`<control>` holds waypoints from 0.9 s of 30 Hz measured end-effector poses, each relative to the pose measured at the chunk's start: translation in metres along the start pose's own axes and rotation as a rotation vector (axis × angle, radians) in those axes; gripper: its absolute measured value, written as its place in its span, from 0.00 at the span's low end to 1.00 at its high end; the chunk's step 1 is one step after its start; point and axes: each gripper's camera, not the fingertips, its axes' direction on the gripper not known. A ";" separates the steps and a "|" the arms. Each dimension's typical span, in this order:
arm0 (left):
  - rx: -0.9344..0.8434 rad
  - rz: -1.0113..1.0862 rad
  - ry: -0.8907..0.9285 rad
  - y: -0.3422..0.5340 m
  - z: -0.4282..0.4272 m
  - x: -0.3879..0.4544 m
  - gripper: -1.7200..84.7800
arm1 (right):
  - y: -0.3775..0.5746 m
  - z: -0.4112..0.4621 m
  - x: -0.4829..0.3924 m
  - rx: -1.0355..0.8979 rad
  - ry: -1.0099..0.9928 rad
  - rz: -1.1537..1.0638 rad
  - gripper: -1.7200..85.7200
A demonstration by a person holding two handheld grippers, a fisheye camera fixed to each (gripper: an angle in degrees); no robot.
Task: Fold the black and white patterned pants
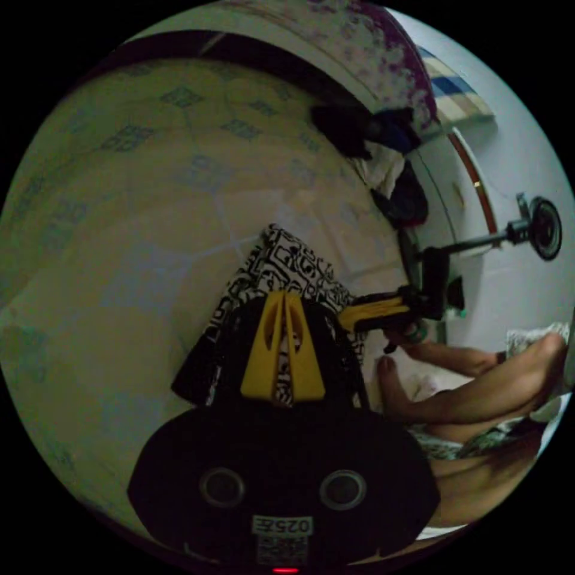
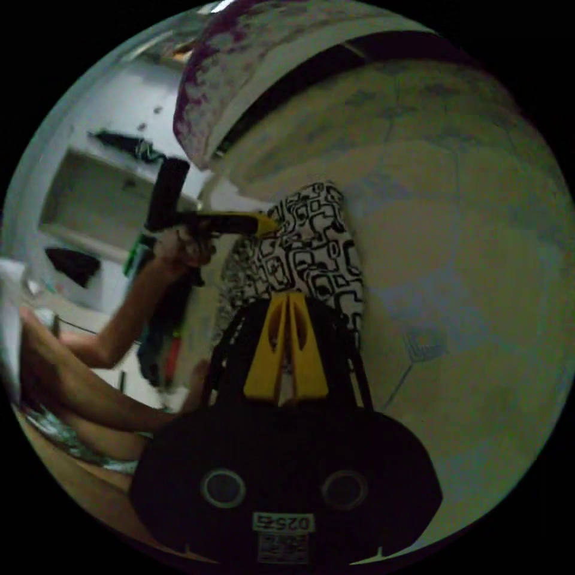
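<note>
In the left gripper view the left gripper (image 1: 284,296) is sitting with its yellow jaws pressed together at the tips, and the patterned cloth of the pants (image 1: 286,263) is showing in the slot between them, so it is pinching an edge of the pants; the pants are lying bunched on the pale tiled floor (image 1: 132,197), partly hidden behind the gripper's black body; just beside them the right gripper (image 1: 342,320) is reaching in from the side, its yellow jaws lying close together against the pants' edge, a hand (image 1: 402,332) wrapping its grip; beyond the hand a forearm and bare legs are stretching along the floor; further off a heap of dark clothes (image 1: 383,156) is lying by a white wall, and a purple-flowered cover (image 1: 371,48) is hanging above it. In the right gripper view the right gripper (image 2: 287,297) is showing its jaws closed tip to tip right at the near edge of the pants (image 2: 311,239), though whether cloth is caught between them I cannot tell; the pants are lying in a folded strip on the floor (image 2: 467,269); at their far side the left gripper (image 2: 272,225) is touching the cloth with its yellow tip, a hand (image 2: 179,245) holding its handle; white shelving (image 2: 90,197) is standing behind.
</note>
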 end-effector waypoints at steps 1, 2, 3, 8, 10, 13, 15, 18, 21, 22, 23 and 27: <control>0.031 -0.017 0.001 0.008 -0.012 0.000 0.01 | -0.003 -0.008 -0.002 0.008 -0.049 0.001 0.01; 0.091 -0.046 0.021 0.027 -0.039 0.000 0.01 | -0.008 -0.030 -0.010 0.087 -0.111 -0.025 0.01; 0.157 -0.077 0.048 0.048 -0.064 0.002 0.01 | -0.015 -0.051 -0.016 0.181 -0.127 -0.018 0.01; 0.150 -0.128 0.034 0.126 -0.097 0.018 0.01 | -0.104 -0.026 -0.008 -0.021 -0.303 -0.017 0.01; 0.046 -0.201 -0.110 0.150 -0.086 0.009 0.01 | -0.133 0.002 0.006 -0.153 -0.206 0.032 0.01; 0.217 -0.290 0.078 0.199 -0.112 -0.018 0.01 | -0.156 -0.006 0.031 -0.124 -0.183 0.141 0.01; 0.290 -0.303 0.115 0.231 -0.150 -0.021 0.01 | -0.161 -0.036 0.003 -0.023 -0.303 0.061 0.01; 0.392 -0.260 0.121 0.268 -0.198 -0.012 0.01 | -0.178 -0.022 -0.039 -0.175 -0.289 -0.105 0.01; 0.257 -0.361 -0.013 0.294 -0.210 -0.027 0.01 | -0.205 0.007 -0.030 -0.246 -0.195 -0.133 0.01; 0.270 -0.305 -0.009 0.300 -0.212 -0.029 0.01 | -0.212 0.005 -0.022 -0.230 -0.255 -0.099 0.01; 0.341 -0.303 0.028 0.317 -0.226 -0.034 0.01 | -0.223 -0.007 -0.013 -0.189 -0.332 -0.048 0.01; 0.482 -0.375 0.000 0.383 -0.310 -0.031 0.05 | -0.226 -0.114 -0.040 0.027 -0.181 -0.243 0.05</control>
